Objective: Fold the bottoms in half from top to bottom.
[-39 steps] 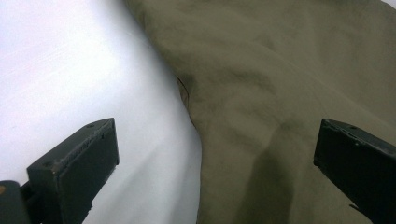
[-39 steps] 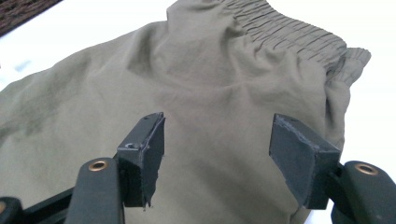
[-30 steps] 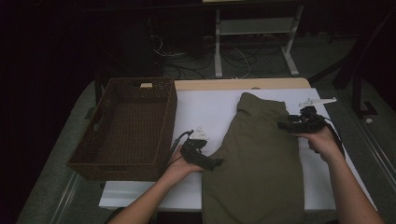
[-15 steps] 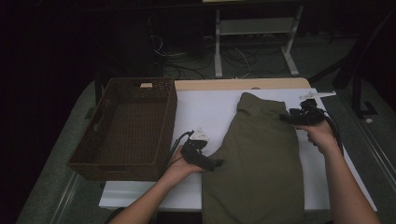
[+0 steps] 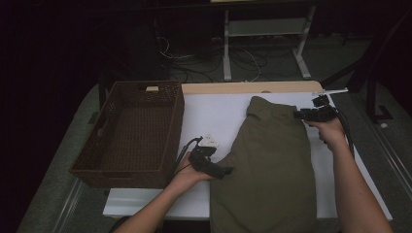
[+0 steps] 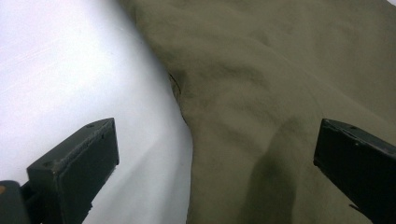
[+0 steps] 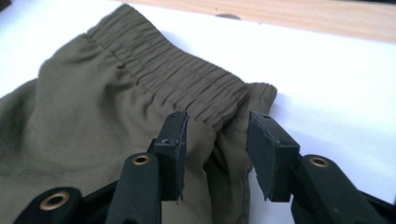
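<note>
Garment: we see olive green trousers [image 5: 272,160] lying flat on the white counter [image 5: 218,111], from the middle of the high view down to its lower edge, where the legs go over the near side.

Waistband: the gathered elastic waistband [image 7: 187,88] is at the far end of the trousers, in the upper middle of the right gripper view; it is ribbed and thicker than the rest.

Right tool: our right tool [image 7: 215,154] is at the right corner of the waistband. Its jaws have just been closing and are now narrow, with a fold of the cloth between them; we judge the pads do not press on it yet.

Left tool: our left tool [image 5: 226,171] rests at the left edge of the trousers, lower centre of the high view. Its jaws stand wide, one over the bare counter, one over the cloth, and hold nothing.

Handling: we think the cloth is light, thin and soft, so it will hang and fold when lifted. It is not fragile.

Where to hold: the waistband corner seems the best place, because the elastic gives more body to pinch.

Basket: a dark brown woven basket [image 5: 97,165], stiff and rectangular, stands at the left of the high view.
</note>
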Tool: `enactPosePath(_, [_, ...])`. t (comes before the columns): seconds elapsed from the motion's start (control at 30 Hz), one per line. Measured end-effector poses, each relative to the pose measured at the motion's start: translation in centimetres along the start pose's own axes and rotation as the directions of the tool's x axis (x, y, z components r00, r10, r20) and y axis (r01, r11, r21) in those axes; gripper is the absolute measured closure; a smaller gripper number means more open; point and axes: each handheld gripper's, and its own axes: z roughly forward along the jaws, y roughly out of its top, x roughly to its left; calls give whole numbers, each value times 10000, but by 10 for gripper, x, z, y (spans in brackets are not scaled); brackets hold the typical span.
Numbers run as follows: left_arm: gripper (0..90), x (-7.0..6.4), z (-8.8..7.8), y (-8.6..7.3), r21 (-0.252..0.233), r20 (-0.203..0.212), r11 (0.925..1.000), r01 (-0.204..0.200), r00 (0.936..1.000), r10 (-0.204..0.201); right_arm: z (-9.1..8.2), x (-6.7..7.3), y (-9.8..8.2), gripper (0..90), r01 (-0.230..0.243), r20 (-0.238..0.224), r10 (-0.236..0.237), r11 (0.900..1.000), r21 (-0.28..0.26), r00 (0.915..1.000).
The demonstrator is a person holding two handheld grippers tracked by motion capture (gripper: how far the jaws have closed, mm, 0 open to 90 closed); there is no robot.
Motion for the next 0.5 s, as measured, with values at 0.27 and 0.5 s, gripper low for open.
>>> enactPosePath(0.27, [0,-1,1,0,86,13,10000,-16,10000,15,18,-1,-7,680,-263,-291,289,9962,830,9992])
enactPosePath(0.5, [0,-1,1,0,64,10,10000,-16,10000,16,17,0,-6,863,-45,-233,62,9974,714,9997])
